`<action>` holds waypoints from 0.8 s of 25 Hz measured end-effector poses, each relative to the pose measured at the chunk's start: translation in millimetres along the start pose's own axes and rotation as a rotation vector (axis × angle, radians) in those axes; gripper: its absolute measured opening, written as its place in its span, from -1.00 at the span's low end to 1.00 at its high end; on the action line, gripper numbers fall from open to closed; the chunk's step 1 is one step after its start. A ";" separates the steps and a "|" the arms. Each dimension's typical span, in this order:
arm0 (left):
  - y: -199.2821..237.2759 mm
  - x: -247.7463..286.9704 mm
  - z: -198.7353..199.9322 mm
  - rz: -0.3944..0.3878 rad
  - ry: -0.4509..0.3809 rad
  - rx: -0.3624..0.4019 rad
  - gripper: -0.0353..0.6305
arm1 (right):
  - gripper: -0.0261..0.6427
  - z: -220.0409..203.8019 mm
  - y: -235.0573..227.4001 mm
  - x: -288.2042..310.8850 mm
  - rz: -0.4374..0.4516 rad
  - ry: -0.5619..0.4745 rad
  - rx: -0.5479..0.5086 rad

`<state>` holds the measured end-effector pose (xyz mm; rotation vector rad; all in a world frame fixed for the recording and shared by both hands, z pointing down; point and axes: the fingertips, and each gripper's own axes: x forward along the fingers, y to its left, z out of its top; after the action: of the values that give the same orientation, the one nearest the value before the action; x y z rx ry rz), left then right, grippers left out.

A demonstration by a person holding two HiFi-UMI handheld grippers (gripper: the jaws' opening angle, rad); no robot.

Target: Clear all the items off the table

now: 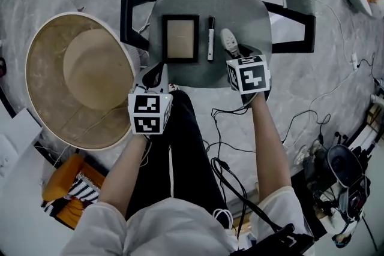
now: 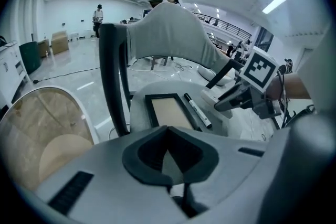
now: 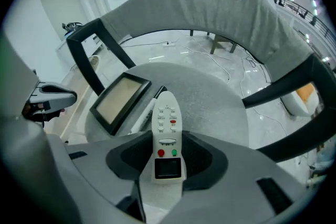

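The right gripper (image 3: 167, 150) is pinching the remote (image 3: 167, 115) only by its rear end, so it is probably risking a pivot and drop; the left gripper (image 2: 168, 150) is pressing its jaws together, empty.

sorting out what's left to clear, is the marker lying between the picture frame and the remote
Yes, the head view shows the marker lying between the picture frame and the remote.
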<state>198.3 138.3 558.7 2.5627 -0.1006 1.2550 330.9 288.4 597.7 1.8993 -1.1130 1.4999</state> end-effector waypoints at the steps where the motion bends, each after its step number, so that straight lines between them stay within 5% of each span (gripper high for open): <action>1: -0.4 4.9 2.7 -0.004 0.002 0.008 -0.87 | -0.37 1.7 -6.7 4.3 -0.011 0.003 0.013; 11: -5.5 25.6 6.1 -0.031 0.021 0.028 -0.87 | -0.35 10.1 -45.2 21.2 -0.120 -0.002 0.060; 20: -5.4 23.9 3.7 -0.033 0.027 0.028 -0.87 | -0.29 14.1 -43.9 19.3 -0.110 -0.021 0.061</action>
<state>217.0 143.9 574.0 2.5593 -0.0361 1.2870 376.4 296.1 617.1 1.9871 -0.9656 1.4719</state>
